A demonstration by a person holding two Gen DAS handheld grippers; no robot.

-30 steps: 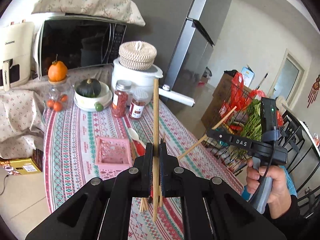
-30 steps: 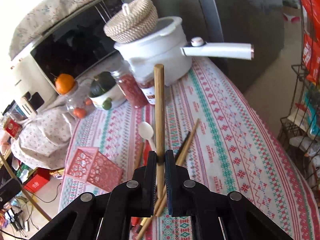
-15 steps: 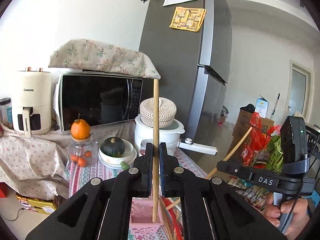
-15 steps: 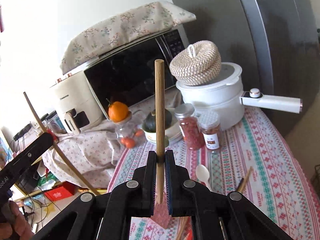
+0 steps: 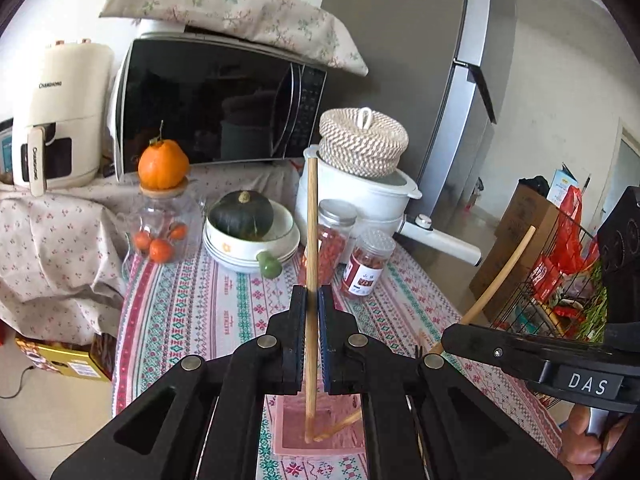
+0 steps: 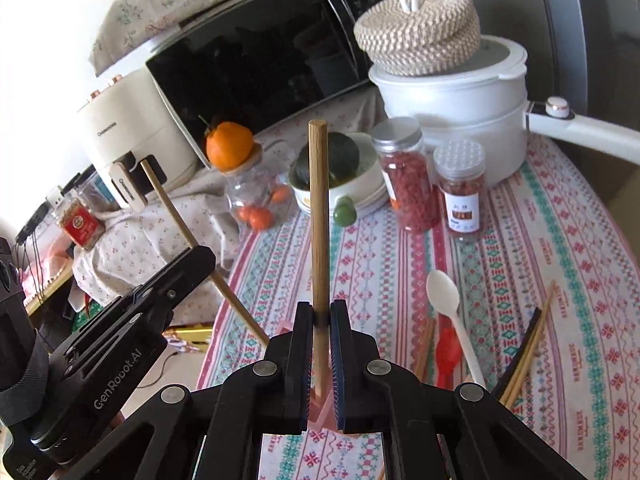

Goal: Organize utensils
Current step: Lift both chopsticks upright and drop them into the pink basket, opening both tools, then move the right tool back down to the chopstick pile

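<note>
Left wrist: left gripper [image 5: 312,320] clamped on a wooden chopstick [image 5: 311,240], held near upright w/ long axis vertical, lower tip inside the pink basket [image 5: 296,428] below. Probably held steep so it drops in end-first. Right gripper's stick [image 5: 500,272] slants in too, tip meeting it in the basket.

Right wrist: right gripper [image 6: 320,320] pinched on second chopstick [image 6: 319,208], also upright, lower end over the basket. Loose chopsticks [image 6: 528,344] and white spoon [image 6: 448,304] lie on the tablecloth [image 6: 560,240], not yet sorted.
</note>
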